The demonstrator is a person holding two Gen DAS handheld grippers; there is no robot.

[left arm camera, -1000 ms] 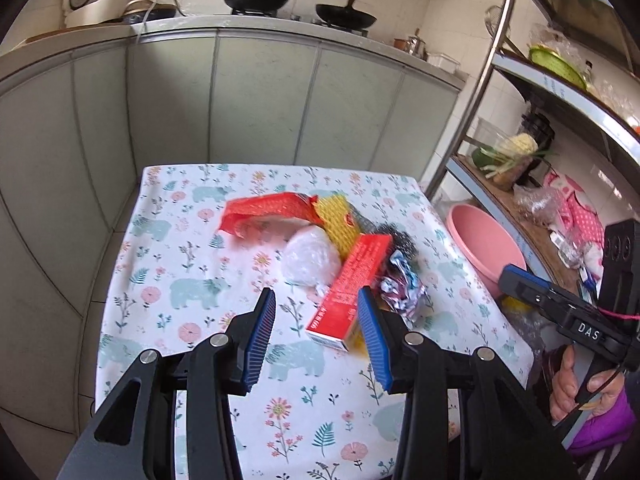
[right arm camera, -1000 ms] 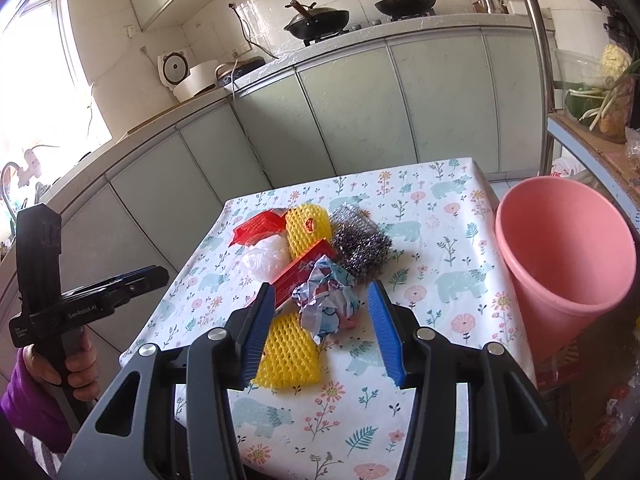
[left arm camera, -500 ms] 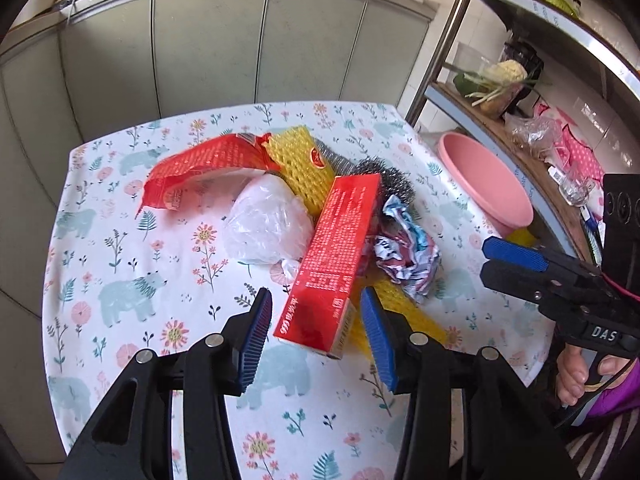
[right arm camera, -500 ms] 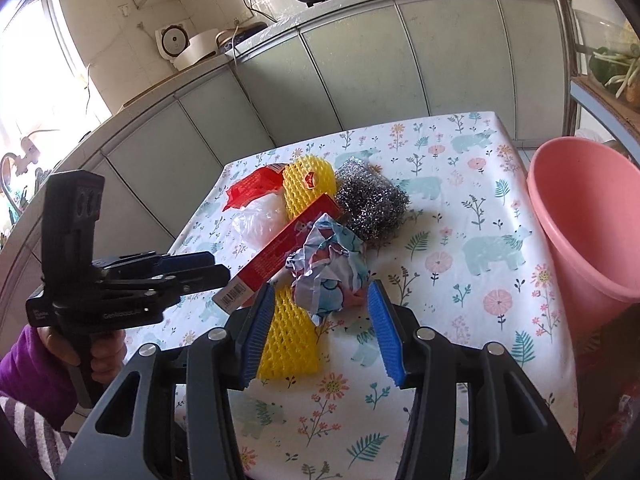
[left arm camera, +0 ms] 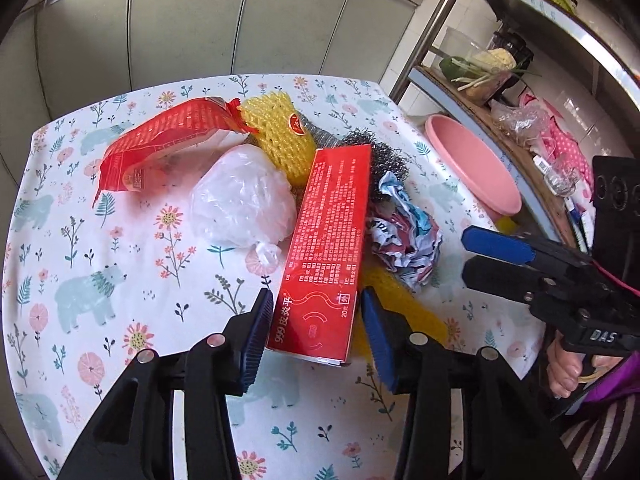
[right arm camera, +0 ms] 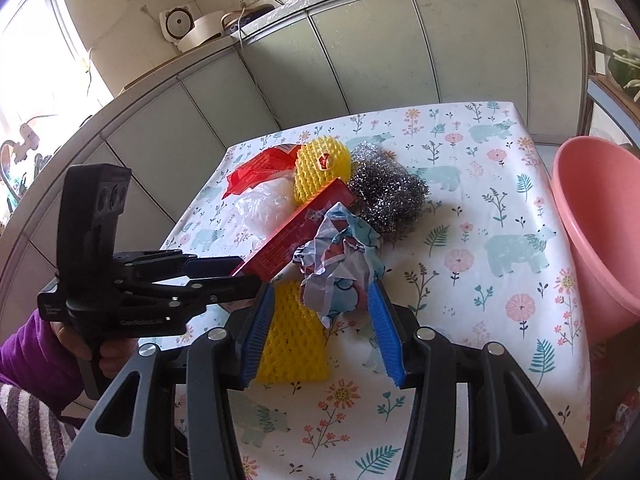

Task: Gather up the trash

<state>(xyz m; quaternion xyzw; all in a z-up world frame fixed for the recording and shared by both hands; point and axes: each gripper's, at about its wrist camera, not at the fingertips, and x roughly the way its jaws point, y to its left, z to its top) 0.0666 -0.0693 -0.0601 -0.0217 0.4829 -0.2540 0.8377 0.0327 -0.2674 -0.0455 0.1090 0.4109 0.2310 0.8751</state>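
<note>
A pile of trash lies on the flowered tablecloth (left arm camera: 100, 280). A long red carton (left arm camera: 332, 240) lies with its near end between the jaws of my open left gripper (left arm camera: 316, 332). A crumpled paper wrapper (right arm camera: 340, 264) sits between the jaws of my open right gripper (right arm camera: 320, 328), above a yellow foam net (right arm camera: 292, 344). The red carton also shows in the right wrist view (right arm camera: 300, 232). Behind lie a white plastic bag (left arm camera: 244, 204), a red packet (left arm camera: 168, 136), a second yellow net (left arm camera: 280, 132) and a steel scourer (right arm camera: 384, 192).
A pink plastic basin (right arm camera: 596, 232) stands off the table's right edge, also in the left wrist view (left arm camera: 472, 164). A metal shelf rack (left arm camera: 500, 72) with vegetables and bags is to the right. Grey-green kitchen cabinets (left arm camera: 200, 32) run behind the table.
Both grippers have moved forward and down toward the pile. The left jaws now flank the end of the red carton, the right jaws flank the crumpled wrapper. Both stay open.
</note>
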